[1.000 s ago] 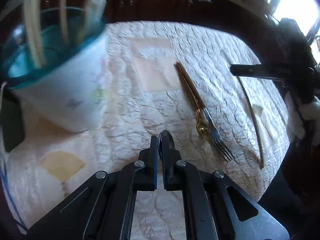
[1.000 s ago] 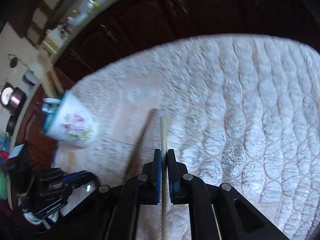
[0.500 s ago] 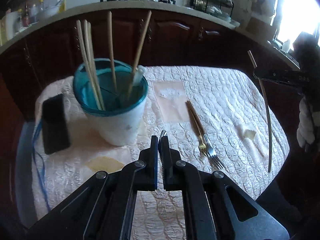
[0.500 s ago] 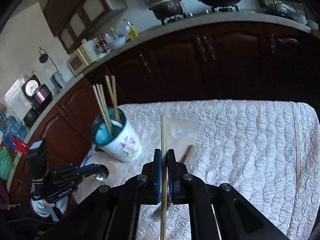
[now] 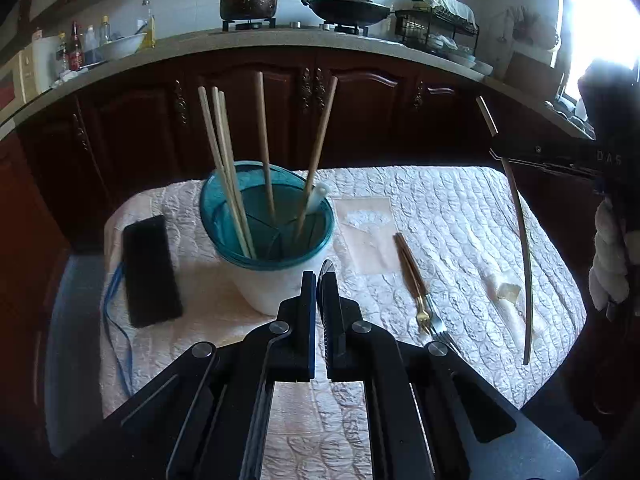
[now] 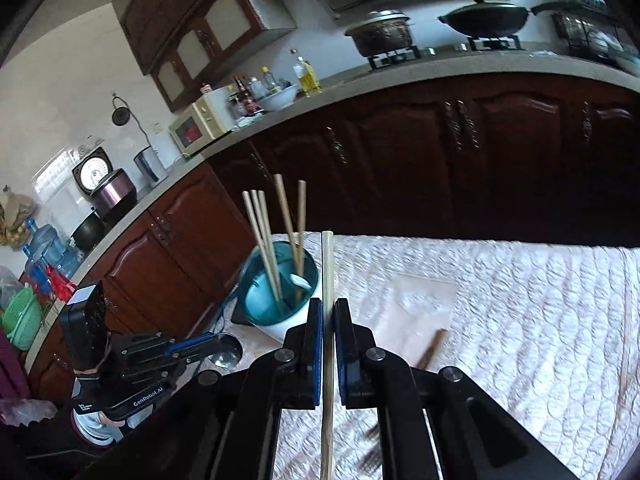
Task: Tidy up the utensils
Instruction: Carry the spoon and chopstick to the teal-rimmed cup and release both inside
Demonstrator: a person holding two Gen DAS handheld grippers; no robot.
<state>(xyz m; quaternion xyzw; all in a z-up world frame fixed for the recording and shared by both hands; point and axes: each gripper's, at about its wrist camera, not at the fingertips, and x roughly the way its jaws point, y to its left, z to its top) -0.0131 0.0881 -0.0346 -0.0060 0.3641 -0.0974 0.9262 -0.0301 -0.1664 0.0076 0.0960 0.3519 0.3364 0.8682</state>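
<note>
**kitchenlurker:** So what's each claw doing at this point?

**umi_fan:** Right gripper point(image 6: 328, 312) is clamped on a pale chopstick point(image 6: 327, 264), held edge-on between the pads. From the left wrist view you can see that stick hanging in the air over the right edge of the table point(image 5: 460, 216), tip pointing down. Left gripper point(image 5: 318, 280) is squeezed together on a spoon point(image 6: 226, 350); its own camera only catches the thin rim of the bowl poking up between the pads, but the right wrist view shows the shiny spoon bowl sticking out the front.

**kitchenlurker:** And the holder?

**umi_fan:** White floral cup with a teal insert point(image 5: 267, 216), standing on the quilted cloth just ahead of the left gripper. Five chopsticks already lean in it, plus a white spoon handle at the far rim. Two forks point(image 5: 420, 292), brown handles, one gold head and one silver, lie side by side on the cloth to the right of the cup, touching each other.

**kitchenlurker:** Anything else on there?

**umi_fan:** Black phone point(image 5: 150, 272) to the left of the cup with a blue cable point(image 5: 116, 320) trailing off it.
</note>
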